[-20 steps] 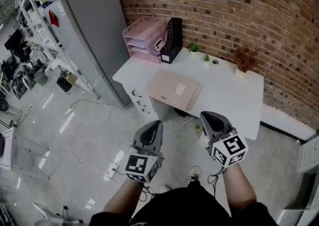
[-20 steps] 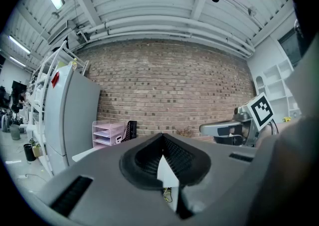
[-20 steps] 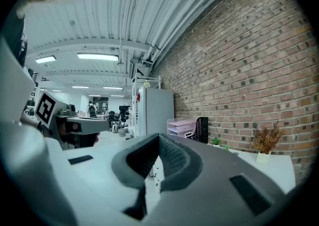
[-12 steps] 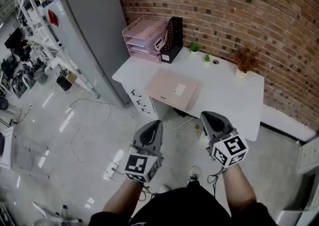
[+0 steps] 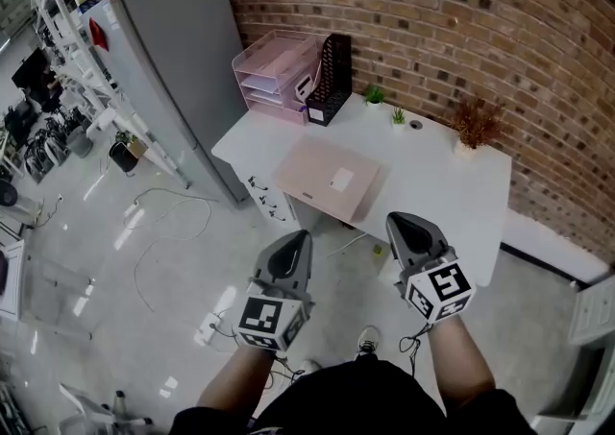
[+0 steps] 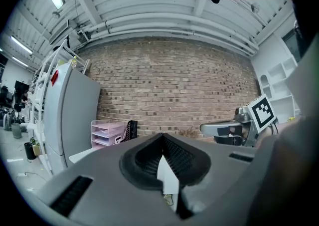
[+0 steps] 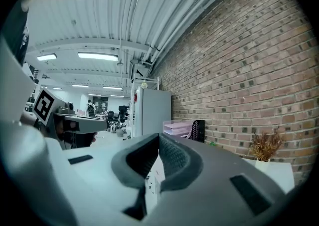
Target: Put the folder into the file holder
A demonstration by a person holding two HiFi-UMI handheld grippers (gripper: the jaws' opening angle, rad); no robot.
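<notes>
Brick wall (image 5: 461,30) closes off the back of the room, and a white bench (image 5: 442,193) stands against it with a grey cabinet (image 5: 183,59) to its left.

Head view: the pink folder (image 5: 327,179) lies flat on the bench near the front edge, a white label on its cover. The black file holder (image 5: 332,78) stands upright at the back left corner, just beside a stack of pink letter trays (image 5: 274,73). Folder and file holder are apart, not touching. A dried plant in a pot (image 5: 473,121) sits toward the back right. The left hand-held gripper (image 5: 300,236) and right hand-held gripper (image 5: 392,222) are held side by side over the floor, short of the bench's front edge and clear of the folder.

Left gripper view: the jaws are closed together with nothing between them. The letter trays and file holder show beyond them at the left, the other hand-held gripper at the right.

Right gripper view: the jaws are likewise closed and empty. The file holder and trays stand ahead against the wall, the potted plant at the right.
</notes>
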